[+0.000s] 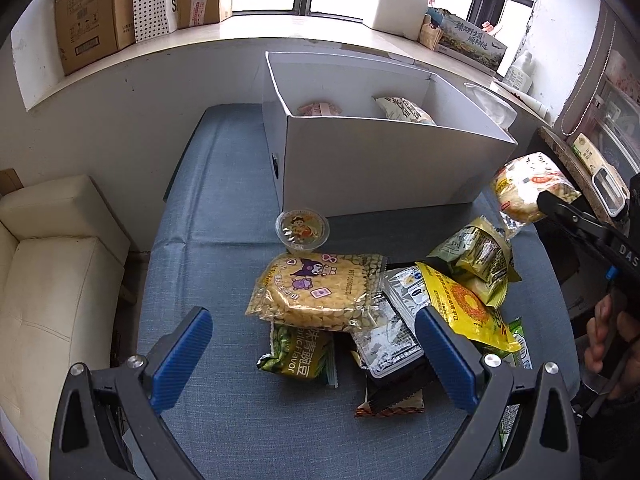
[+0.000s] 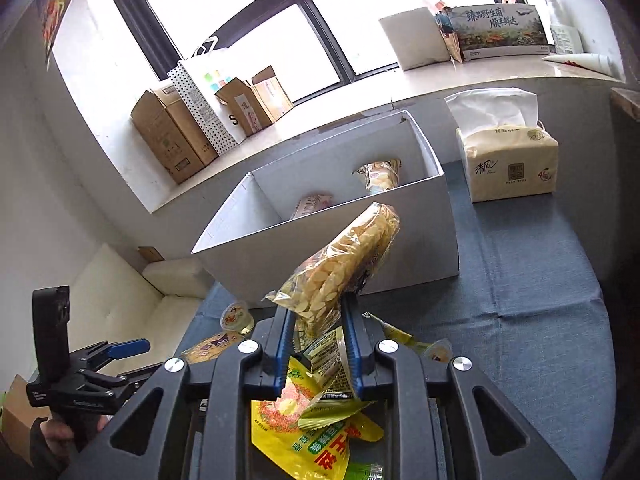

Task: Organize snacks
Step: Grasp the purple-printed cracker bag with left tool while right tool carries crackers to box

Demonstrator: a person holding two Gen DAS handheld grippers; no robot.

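Note:
My right gripper is shut on the lower end of a clear bag of pale crackers, held in the air in front of the white box. The left wrist view shows that bag at the right, beside the white box, which holds two packs. My left gripper is open and empty over the snack pile: a yellow cartoon pack, a jelly cup, a green pea bag, a silver tray pack and a yellow packet.
A blue cloth covers the table. A tissue pack stands right of the box. A cream sofa lies to the left. Cardboard boxes line the windowsill behind. A hand holds the right gripper's handle.

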